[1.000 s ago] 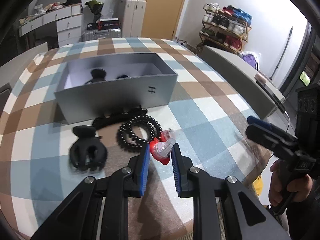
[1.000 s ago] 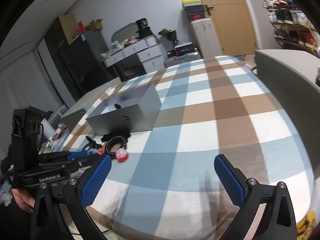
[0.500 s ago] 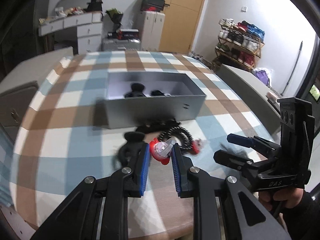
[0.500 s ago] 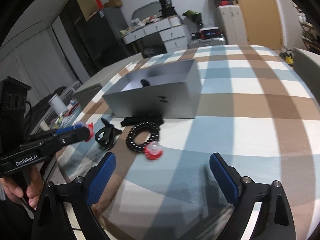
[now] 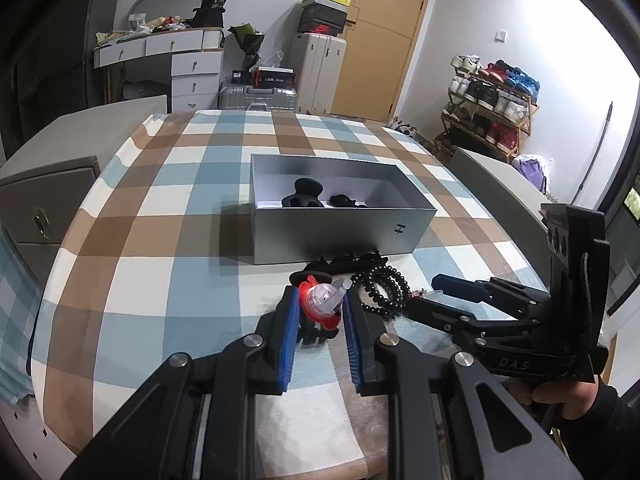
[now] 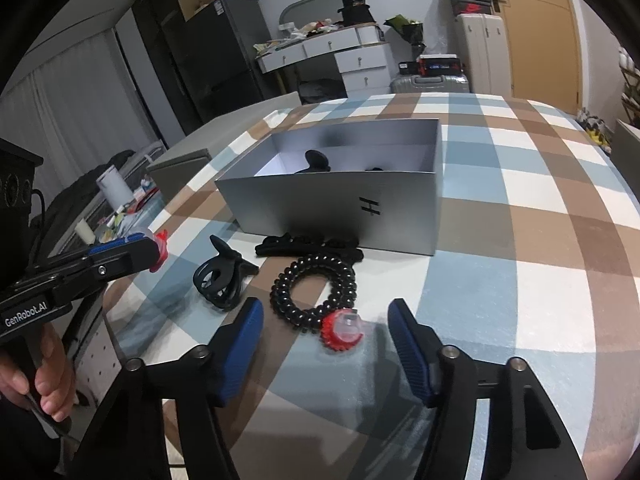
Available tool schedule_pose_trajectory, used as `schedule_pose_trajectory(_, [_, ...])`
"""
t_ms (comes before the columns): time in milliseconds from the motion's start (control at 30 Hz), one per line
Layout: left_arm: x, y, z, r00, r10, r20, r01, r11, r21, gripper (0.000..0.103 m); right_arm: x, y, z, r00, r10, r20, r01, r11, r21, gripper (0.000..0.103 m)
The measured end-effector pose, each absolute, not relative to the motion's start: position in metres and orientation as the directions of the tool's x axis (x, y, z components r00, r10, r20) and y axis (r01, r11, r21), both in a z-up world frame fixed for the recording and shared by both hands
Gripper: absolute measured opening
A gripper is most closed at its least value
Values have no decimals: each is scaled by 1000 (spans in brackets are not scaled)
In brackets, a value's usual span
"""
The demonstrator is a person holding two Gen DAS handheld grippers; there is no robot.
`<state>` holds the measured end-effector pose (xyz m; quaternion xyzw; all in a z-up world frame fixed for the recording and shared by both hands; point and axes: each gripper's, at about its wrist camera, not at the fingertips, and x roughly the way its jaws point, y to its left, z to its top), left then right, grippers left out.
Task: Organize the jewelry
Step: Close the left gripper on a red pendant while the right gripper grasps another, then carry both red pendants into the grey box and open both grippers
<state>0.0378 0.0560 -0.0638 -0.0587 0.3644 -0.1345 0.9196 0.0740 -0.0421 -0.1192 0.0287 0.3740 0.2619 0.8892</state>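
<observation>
The left gripper [image 5: 320,312] pinches a small red-and-clear plastic ornament [image 5: 320,304] between its blue fingers [image 5: 289,332], just as it did a second ago. Since then it has carried the piece off the checked cloth surface [image 5: 160,280] and swung round, so the open grey rectangular cardboard box [image 5: 340,232] now sits square ahead of it rather than off to one side. That puts this piece a short reach from being dropped in.

The right gripper [image 6: 326,334] was spread wide over bare cloth a second ago. It has since come in over the cluster of pieces, and its fingers [image 6: 240,344] are closing, with a second red-rimmed clear ornament [image 6: 343,330] lying between them, not yet touched. It looks like the next thing to be lifted.

Still loose on the surface are a black coiled hair tie [image 6: 314,290] touching that ornament, a black plastic claw clip [image 6: 220,280] just beside it, and a dark band [image 6: 308,245] lying against the box's near wall. Two dark items already rest inside the box; I cannot make out what the smaller one is.

The box interior has plenty of free floor toward its right end. The near wall stands upright between both grippers and that floor, so anything carried must rise over it. The two grippers work close together here, while the cloth to the right of the box lies open.
</observation>
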Motion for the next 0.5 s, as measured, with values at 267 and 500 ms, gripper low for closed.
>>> schedule_pose_trajectory(267, [35, 63, -62, 708, -293, -643, 199, 956, -216, 16, 74, -36, -122, 580, 468, -667, -441, 869, 226, 24])
schedule_pose_trajectory(500, [34, 66, -61, 712, -288, -641, 194, 957, -215, 16, 72, -37, -122, 571, 484, -663, -444, 861, 246, 18])
